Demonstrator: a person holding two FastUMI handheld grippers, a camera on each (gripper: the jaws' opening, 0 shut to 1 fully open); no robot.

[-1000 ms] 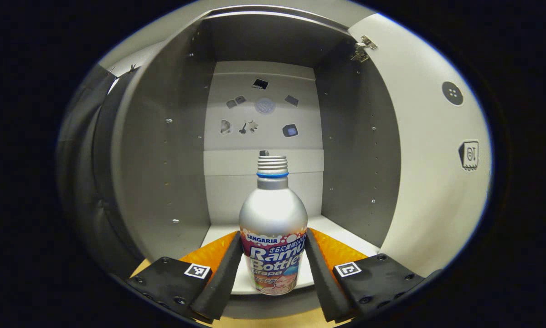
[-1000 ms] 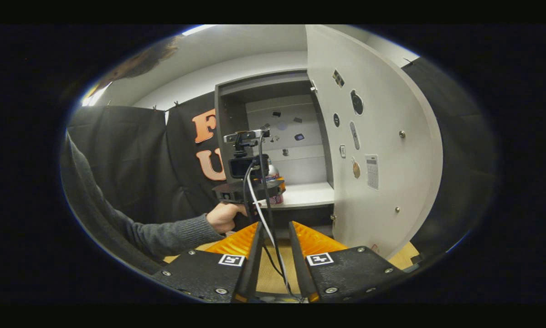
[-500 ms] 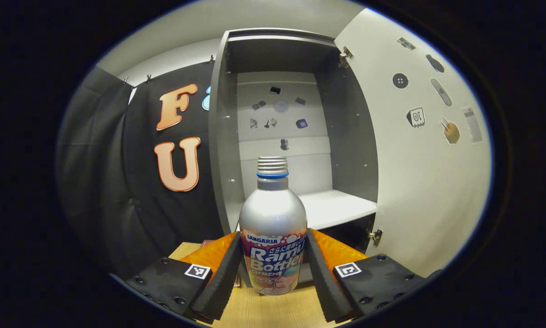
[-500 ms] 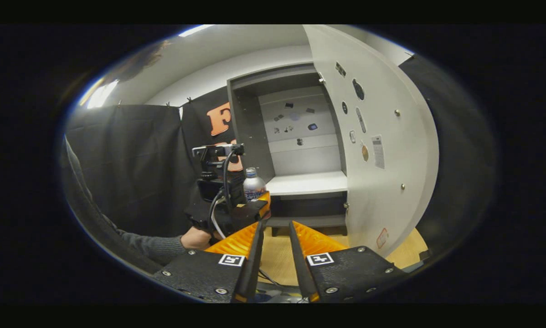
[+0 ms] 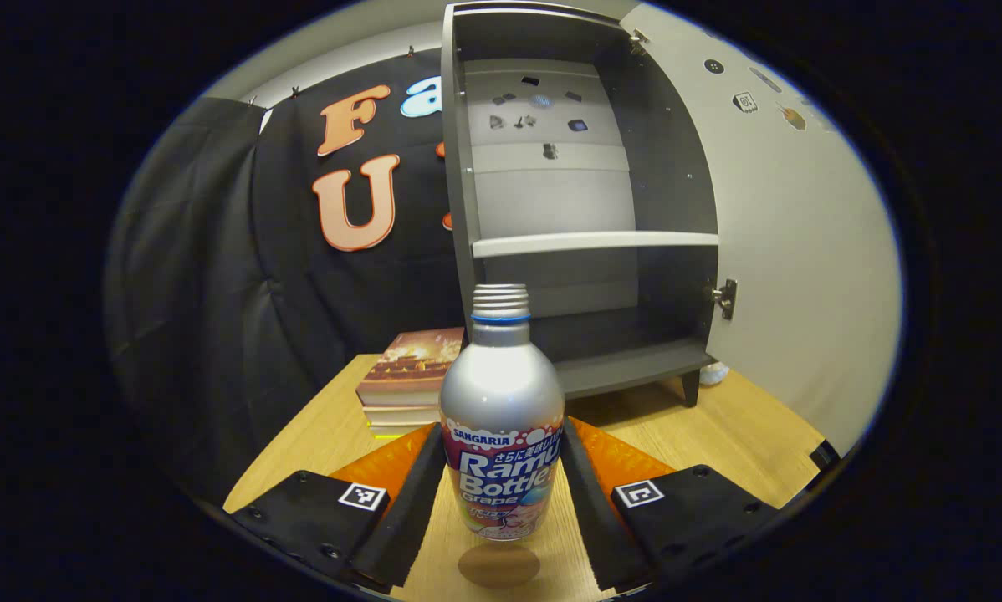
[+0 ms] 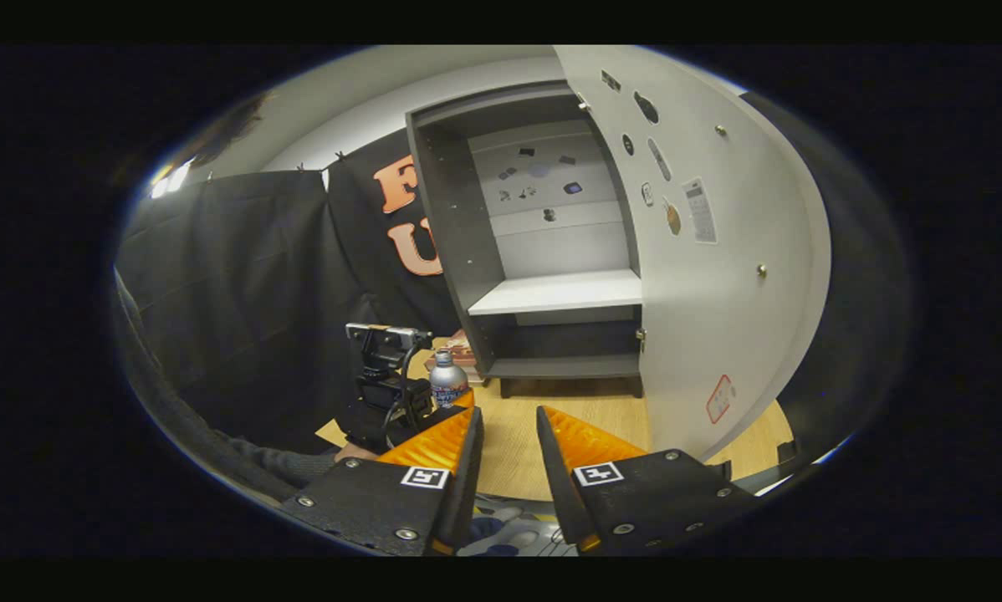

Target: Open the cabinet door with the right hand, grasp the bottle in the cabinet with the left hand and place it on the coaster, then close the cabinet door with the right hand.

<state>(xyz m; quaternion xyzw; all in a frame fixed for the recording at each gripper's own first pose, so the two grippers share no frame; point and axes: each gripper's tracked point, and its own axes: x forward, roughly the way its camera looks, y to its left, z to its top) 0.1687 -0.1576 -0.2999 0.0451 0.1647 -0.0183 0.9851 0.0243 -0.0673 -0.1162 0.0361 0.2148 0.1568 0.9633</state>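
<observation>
**Bottle hanging straight over the coaster**

Working from the left of the left gripper view: a stack of books (image 5: 405, 386) lies on the wooden table (image 5: 743, 435), toward its far left edge, just beside the foot of the cabinet (image 5: 580, 192). I read it as well clear of my drop.

In the middle, my left gripper (image 5: 501, 493) is clamped on the bottle (image 5: 501, 418), one foam pad pressing each side of the printed label. The bottle stands upright, long axis vertical, threaded neck up and uncapped. Directly under its base I see the round coaster (image 5: 498, 565) on the table near its front edge, and a gap shows between the two, so I judge the bottle is not yet down. That is what the next move turns on: the coaster lies straight below, so it calls for a plain descent with no sideways correction, then a release.

To the right, the cabinet door (image 5: 794, 251) stands swung wide, and the white shelf (image 5: 593, 242) is bare.

In the right gripper view, my right gripper (image 6: 509, 468) holds nothing, its fingers slightly apart, low over the table in front of the cabinet. It is the nearer one to the door, which suits the closing step once the bottle is set.
</observation>
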